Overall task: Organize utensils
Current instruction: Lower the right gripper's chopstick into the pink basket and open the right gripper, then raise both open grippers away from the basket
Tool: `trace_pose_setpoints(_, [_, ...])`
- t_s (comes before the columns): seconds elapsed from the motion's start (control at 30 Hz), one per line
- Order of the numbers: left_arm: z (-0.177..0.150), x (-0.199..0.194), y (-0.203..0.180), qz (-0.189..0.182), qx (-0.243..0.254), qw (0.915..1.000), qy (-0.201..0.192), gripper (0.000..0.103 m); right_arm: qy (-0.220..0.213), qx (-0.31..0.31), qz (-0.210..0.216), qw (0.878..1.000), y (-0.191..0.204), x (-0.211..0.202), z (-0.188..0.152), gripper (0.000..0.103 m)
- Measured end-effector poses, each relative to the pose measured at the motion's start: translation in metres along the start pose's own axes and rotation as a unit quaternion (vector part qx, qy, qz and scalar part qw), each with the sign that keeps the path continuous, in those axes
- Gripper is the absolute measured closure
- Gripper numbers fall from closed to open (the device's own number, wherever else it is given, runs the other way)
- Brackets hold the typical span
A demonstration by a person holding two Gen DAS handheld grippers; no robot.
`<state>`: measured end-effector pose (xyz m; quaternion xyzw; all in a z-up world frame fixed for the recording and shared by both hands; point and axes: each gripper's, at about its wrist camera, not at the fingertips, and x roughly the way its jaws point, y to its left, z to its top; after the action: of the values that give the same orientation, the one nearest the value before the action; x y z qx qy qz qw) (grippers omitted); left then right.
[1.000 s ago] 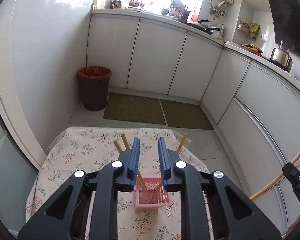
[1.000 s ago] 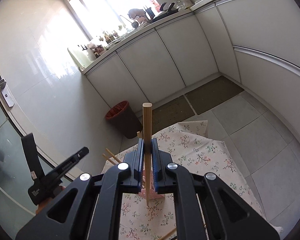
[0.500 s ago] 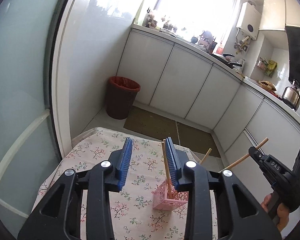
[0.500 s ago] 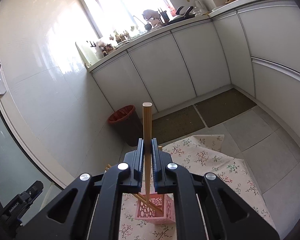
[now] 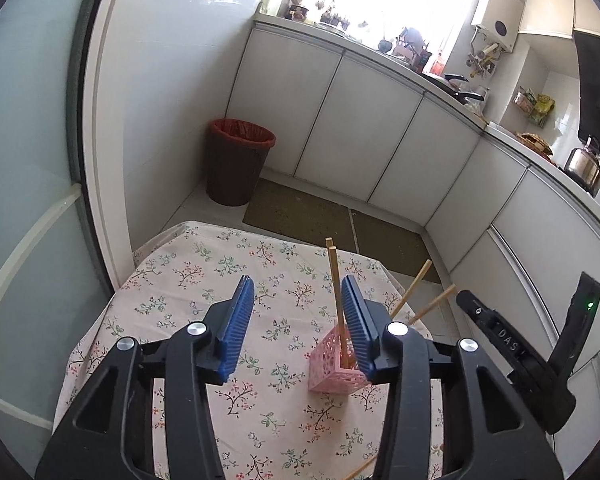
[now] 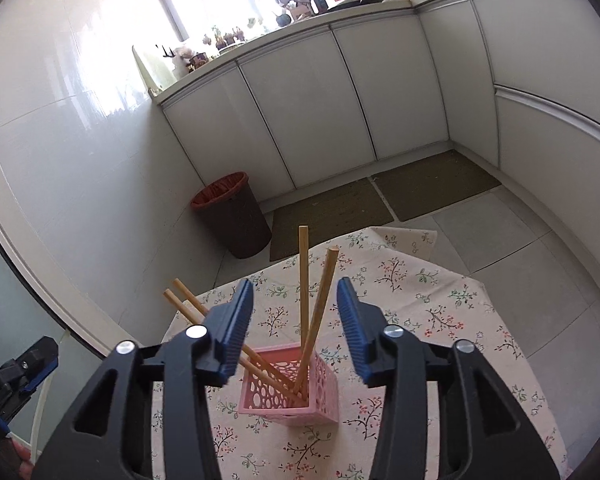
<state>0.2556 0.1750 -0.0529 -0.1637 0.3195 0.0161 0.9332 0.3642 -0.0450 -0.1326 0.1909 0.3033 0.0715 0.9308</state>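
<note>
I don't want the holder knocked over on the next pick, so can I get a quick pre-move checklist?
1. Right gripper open and holding nothing: ok.
2. Left gripper open and holding nothing: ok.
3. Pink holder upright on the tablecloth: ok.
4. Four chopsticks seated in the holder: ok, though two lean far out to one side.
5. Loose chopstick left at the table's near edge: not ok, still to be collected.
6. Right gripper's fingers clear of the leaning sticks: cannot tell, they overlap in the right wrist view.
</note>
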Motion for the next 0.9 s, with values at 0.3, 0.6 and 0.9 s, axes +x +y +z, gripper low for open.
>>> trace_pose_setpoints(0.3, [-0.034,0.011,-0.05,-0.027,0.076,0.9953,0.053,0.027,-0.028,0.003,-0.045,0.999,-0.026,-0.075,-0.011,0.011])
trace_pose_setpoints(0.6, [-0.07,0.03,-0.086,-0.06,0.134,0.9806,0.13,0.007,0.033,0.009,-0.108,0.994,-0.083,-0.11,-0.045,0.006])
trace_pose_setpoints(0.9, [-0.121,0.067,-0.123,-0.053,0.239,0.9407,0.235,0.007,0.1,0.054,-0.174,0.978,-0.153,-0.129,-0.108,0.006])
